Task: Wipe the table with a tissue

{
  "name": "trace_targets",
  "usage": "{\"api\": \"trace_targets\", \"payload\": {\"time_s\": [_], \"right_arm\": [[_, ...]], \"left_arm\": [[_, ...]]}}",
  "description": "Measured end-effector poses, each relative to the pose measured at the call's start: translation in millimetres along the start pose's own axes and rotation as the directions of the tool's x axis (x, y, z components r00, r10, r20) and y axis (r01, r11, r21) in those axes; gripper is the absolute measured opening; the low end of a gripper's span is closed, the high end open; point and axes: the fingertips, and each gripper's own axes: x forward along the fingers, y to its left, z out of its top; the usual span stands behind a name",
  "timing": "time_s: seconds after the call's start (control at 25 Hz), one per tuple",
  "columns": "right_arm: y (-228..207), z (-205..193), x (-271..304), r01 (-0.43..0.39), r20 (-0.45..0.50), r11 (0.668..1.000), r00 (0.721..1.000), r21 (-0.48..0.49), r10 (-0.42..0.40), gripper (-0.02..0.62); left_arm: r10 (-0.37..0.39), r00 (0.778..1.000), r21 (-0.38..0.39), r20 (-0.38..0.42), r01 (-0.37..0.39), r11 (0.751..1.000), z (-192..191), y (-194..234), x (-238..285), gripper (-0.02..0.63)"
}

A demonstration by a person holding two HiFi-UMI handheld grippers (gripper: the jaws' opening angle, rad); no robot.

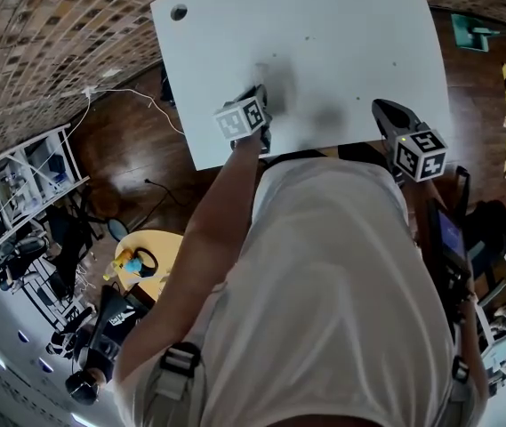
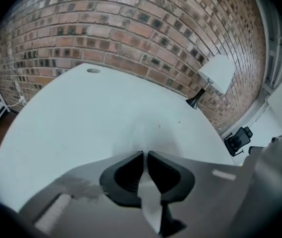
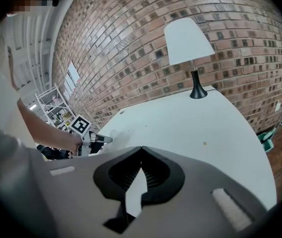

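The white table [image 1: 324,25] fills the top of the head view. My left gripper [image 1: 260,90] reaches over its near left part, pointing down at the surface. In the left gripper view its jaws [image 2: 145,153] stand almost together, pinching a white tissue [image 2: 143,133] that spreads, blurred, on the table just ahead. The right gripper view shows that gripper [image 3: 88,140] with the tissue [image 3: 112,137] at its tip. My right gripper [image 1: 386,109] hovers at the table's near right edge, its jaws [image 3: 141,148] shut with nothing in them.
A white-shaded lamp [image 3: 188,41] on a black base stands at the table's far side against the brick wall [image 2: 131,29]. A cable hole [image 1: 179,12] is in the far left corner. Small specks [image 3: 204,144] dot the top. Shelves [image 1: 21,176] and a yellow stool [image 1: 159,247] stand on the floor left.
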Motion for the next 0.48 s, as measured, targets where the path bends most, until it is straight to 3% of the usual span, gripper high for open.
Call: {"api": "trace_targets", "payload": {"time_s": [0.16,0.32,0.48], "right_arm": [[-1,1,-3,0.001,0.003,1.000,1.000,0.003,-0.001,0.008],[-5,0,-5,0.012,0.000,1.000,1.000,0.009,-0.012,0.008],[-9,-4,-10,0.027,0.005,0.999,1.000,0.021,-0.027,0.008]], "left_arm": [[0.101,0.993,0.004,0.055,-0.101,0.995,28,31,-5,0.035],[0.036,0.999,0.036,0.034,-0.037,0.999,43,23,13,0.037],[0.048,0.999,0.078,0.019,-0.050,0.996,50,20,25,0.038]]}}
